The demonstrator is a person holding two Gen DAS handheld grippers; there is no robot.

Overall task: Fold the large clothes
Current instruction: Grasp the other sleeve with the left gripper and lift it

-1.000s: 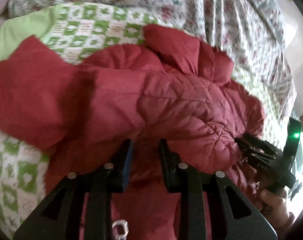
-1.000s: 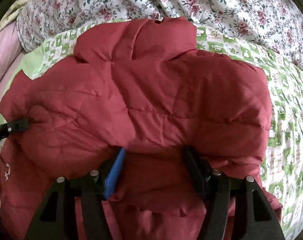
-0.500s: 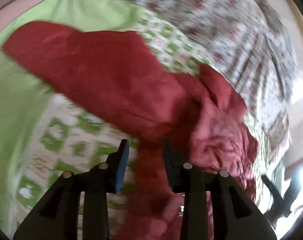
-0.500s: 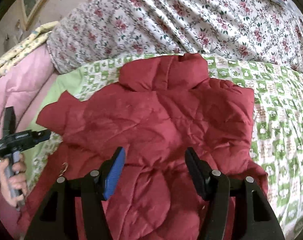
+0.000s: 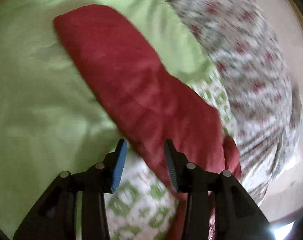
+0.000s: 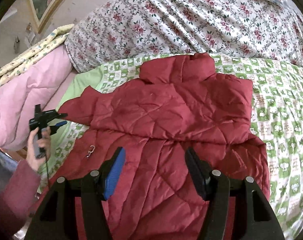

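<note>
While the left gripper [image 5: 145, 150] has just been opening beside the red jacket's [image 6: 171, 116] sleeve [image 5: 131, 76], its jaws pinch nothing. Right gripper [image 6: 154, 156] hangs spread over the jacket on the green quilt [image 6: 281, 110]

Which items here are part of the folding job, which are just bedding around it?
In the job:
- red quilted jacket
- its sleeve
- left gripper, right gripper, both open

Just there:
- green patterned sheet under the jacket
- floral duvet
- pink quilt
- yellow folded blanket
</note>
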